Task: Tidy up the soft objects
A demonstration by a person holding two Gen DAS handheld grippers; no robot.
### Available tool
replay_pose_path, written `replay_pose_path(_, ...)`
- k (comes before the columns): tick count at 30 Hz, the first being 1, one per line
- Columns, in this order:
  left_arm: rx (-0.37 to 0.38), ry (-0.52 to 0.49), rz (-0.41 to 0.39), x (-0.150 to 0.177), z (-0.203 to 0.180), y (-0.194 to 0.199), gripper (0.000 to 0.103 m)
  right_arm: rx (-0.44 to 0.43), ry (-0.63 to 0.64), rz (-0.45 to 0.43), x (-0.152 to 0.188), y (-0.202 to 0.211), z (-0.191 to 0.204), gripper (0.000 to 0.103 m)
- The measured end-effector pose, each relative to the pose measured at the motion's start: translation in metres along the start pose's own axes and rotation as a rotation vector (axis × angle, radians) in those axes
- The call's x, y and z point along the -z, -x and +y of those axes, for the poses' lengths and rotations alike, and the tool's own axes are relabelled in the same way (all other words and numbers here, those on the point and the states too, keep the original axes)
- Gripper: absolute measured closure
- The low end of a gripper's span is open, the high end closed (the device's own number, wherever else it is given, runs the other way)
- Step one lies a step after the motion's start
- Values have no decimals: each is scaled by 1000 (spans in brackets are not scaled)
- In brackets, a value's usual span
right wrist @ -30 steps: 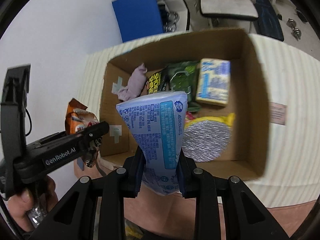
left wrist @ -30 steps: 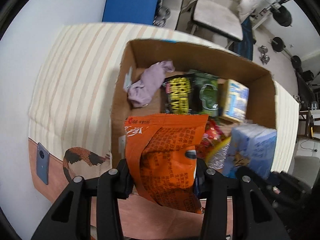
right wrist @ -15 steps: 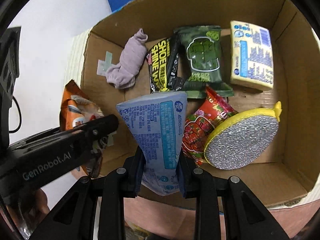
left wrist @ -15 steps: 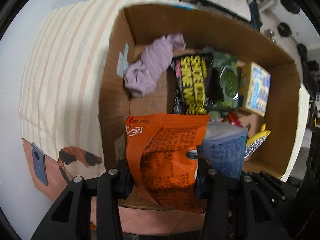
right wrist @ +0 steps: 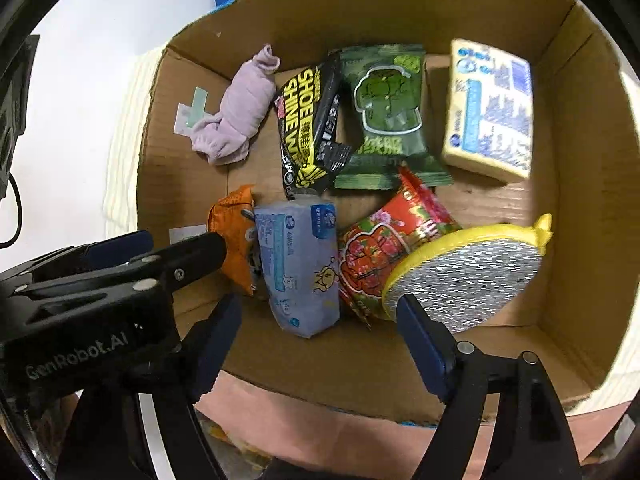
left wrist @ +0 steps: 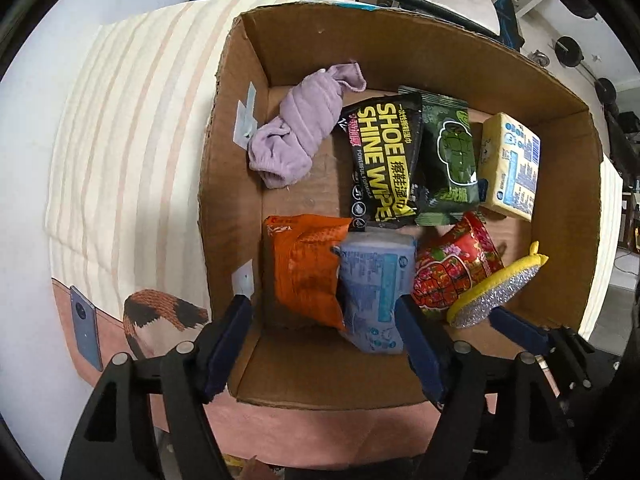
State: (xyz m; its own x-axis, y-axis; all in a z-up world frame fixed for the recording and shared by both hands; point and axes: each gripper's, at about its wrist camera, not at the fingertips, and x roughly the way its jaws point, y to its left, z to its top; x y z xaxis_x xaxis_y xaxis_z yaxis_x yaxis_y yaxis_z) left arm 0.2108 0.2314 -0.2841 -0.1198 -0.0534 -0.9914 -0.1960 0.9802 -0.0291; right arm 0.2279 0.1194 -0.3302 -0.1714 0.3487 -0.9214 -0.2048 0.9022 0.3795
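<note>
Left gripper: points straight down over the cardboard box — jaws just opened, standing apart, nothing gripped.
Right gripper: tilted steeply down at the box's near edge; jaws just opened, clear of everything.
Orange packet: lying free on the box floor by the left wall.
Blue tissue pack: free beside it — touching the orange packet.

A brown cardboard box holds an orange packet, a pale blue pack, a lilac cloth, a black pouch with yellow lettering and a dark green pouch. Also inside are a cream block printed in blue, a red floral packet and a yellow-rimmed silver glitter sponge. The box sits on a cream cloth with peach stripes.
</note>
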Motion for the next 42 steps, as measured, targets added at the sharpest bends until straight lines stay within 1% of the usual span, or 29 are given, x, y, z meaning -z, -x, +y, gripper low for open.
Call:
replay_pose_path(1, 0, -2, -6, 2, 0, 2, 23, 5, 1, -4, 1, 2, 0, 16)
replay_pose_path(3, -3, -1, -25, 5, -1, 7, 6, 23, 5, -22, 4, 11, -1, 15)
replay_pose_path(5, -8, 0, -60, 11, -1, 15, 6, 49, 14, -38, 7, 20, -2, 15)
replay_pose_path(6, -7, 1, -75, 13, -1, 18, 5, 77, 22, -49, 11, 27, -4, 14)
replay_pose_path(9, -12, 0, -130, 23, -5, 31, 5, 146, 32, -77, 16, 38, -11, 1)
replay_pose_path(13, -28, 0, -198, 37, -11, 42, 3, 245, 20, -125, 24, 57, -28, 0)
replay_pose_path(16, -21, 9, -211, 45, -16, 44, 3, 302, 7, -154, 30, 72, -40, 0)
replay_pose_path(20, -3, 15, -219, 53, -19, 42, 3, 322, -12, -172, 38, 82, -53, 0)
replay_pose_path(23, -7, 18, -231, 57, -24, 44, 3, 325, -23, -178, 43, 86, -58, 0)
replay_pose_path(26, -12, 23, -263, 62, -27, 54, 3, 325, -33, -193, 48, 92, -61, 0)
replay_pose_path(29, -17, 14, -311, 72, -32, 73, 3, 324, -40, -222, 55, 103, -63, 0)
replay_pose_path(34, -23, -5, -391, 95, -40, 109, 3, 321, -31, -291, 74, 139, -61, 0)
replay_pose_path(38, -22, -10, -467, 120, -44, 144, 3, 321, -16, -357, 99, 176, -56, 0)
replay_pose_path(41, -30, -16, -511, 138, -48, 165, 3, 309, -8, -398, 121, 206, -51, 0)
replay_pose_path(42, -31, -16, -520, 144, -49, 170, 3, 317, -2, -419, 130, 217, -50, 0)
